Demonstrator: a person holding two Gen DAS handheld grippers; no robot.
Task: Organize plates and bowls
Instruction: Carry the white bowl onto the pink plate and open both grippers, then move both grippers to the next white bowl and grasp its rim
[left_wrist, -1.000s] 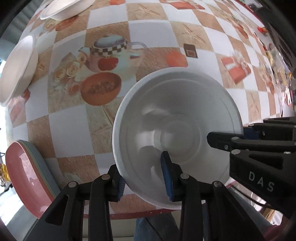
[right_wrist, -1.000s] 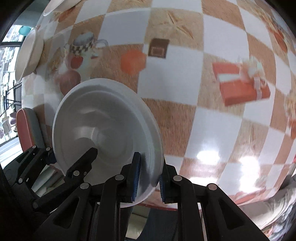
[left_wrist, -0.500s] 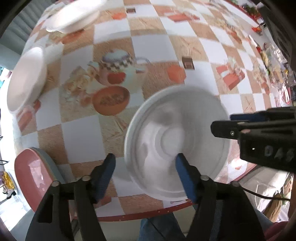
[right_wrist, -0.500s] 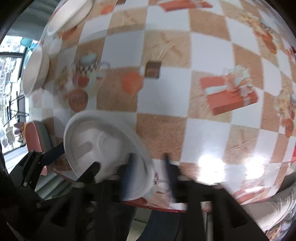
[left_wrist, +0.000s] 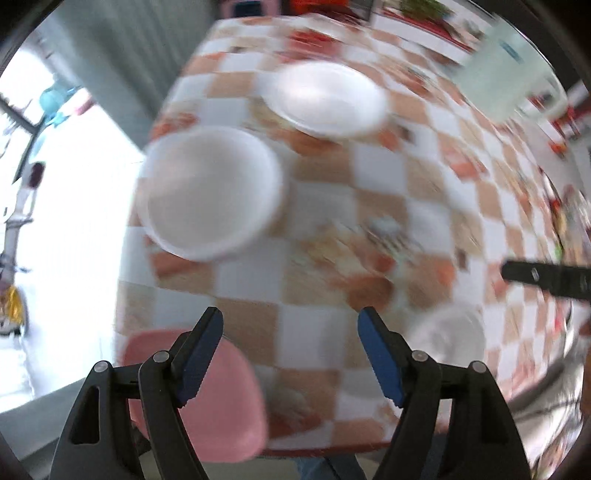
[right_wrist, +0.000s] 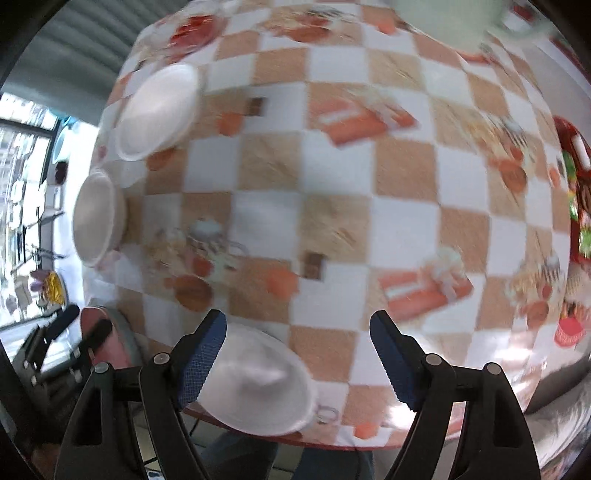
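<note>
Both our grippers, left gripper (left_wrist: 290, 356) and right gripper (right_wrist: 297, 360), are standing wide open and gripping nothing. We are seeing one white bowl (right_wrist: 258, 391) sitting at the near edge of the checkered tablecloth (right_wrist: 332, 192); another white bowl (left_wrist: 208, 192) and a white plate (left_wrist: 327, 98) are lying further along the tablecloth, well apart from it.

both the left gripper (left_wrist: 290, 354) and the right gripper (right_wrist: 297, 358) hang with jaws spread wide, gripping nothing.

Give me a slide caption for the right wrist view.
Open right gripper above a white bowl at the checkered table's near edge.
</note>
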